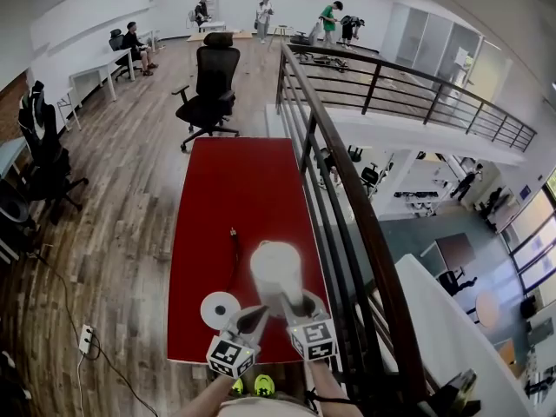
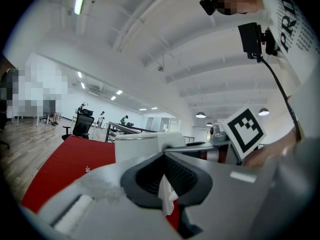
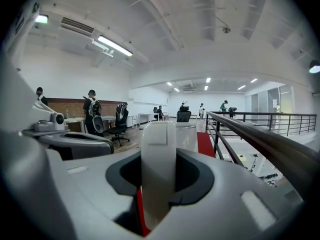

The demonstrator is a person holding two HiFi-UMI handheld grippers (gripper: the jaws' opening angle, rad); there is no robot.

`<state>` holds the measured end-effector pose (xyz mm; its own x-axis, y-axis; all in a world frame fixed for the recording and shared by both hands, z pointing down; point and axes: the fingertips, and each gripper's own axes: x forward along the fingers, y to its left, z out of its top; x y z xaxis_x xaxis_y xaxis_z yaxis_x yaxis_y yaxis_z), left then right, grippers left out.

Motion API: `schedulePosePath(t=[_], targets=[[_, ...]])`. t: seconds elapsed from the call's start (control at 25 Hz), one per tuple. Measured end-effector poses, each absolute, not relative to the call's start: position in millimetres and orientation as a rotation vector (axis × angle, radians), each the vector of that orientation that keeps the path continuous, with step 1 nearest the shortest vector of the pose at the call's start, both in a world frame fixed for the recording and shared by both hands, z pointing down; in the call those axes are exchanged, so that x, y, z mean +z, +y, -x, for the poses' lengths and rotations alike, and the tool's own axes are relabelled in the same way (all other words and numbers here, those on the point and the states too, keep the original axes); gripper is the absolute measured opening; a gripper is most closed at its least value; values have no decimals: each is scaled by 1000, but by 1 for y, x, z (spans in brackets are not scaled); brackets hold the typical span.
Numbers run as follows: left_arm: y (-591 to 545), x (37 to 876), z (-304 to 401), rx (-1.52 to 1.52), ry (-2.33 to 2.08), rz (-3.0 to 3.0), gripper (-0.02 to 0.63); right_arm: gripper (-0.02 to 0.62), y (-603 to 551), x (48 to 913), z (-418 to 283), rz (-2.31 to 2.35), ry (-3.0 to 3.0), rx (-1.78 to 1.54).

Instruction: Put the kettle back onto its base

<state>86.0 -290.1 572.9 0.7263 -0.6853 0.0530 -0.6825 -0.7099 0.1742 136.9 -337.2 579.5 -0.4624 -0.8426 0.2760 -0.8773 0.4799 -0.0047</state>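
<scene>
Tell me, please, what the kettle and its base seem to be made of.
The kettle looks like smooth white plastic: even colour, soft sheen, moulded handle. Its base, a flat white disc on the red table, seems plastic too, though too small to be sure.

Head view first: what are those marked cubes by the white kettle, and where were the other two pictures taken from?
No robot here: a person holds a two-jaw gripper in each hand, and the marked cubes are part of them. The head view looks down from a camera on the person's head. The other two views come from cameras riding on the left gripper and right gripper. On the red table lie a round white base and a dark cable. The right gripper is clamped on the handle of the white kettle, which is off its base. The left gripper's jaws are together; I can't identify the white bit between them.
</scene>
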Motion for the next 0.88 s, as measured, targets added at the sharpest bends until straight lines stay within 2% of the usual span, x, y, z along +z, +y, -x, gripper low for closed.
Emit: schedulePosePath(t=[0.88], targets=[[-295,579,84,8,-1444,-2581,-5,123,-344,574,24,-1215,-2676,216]])
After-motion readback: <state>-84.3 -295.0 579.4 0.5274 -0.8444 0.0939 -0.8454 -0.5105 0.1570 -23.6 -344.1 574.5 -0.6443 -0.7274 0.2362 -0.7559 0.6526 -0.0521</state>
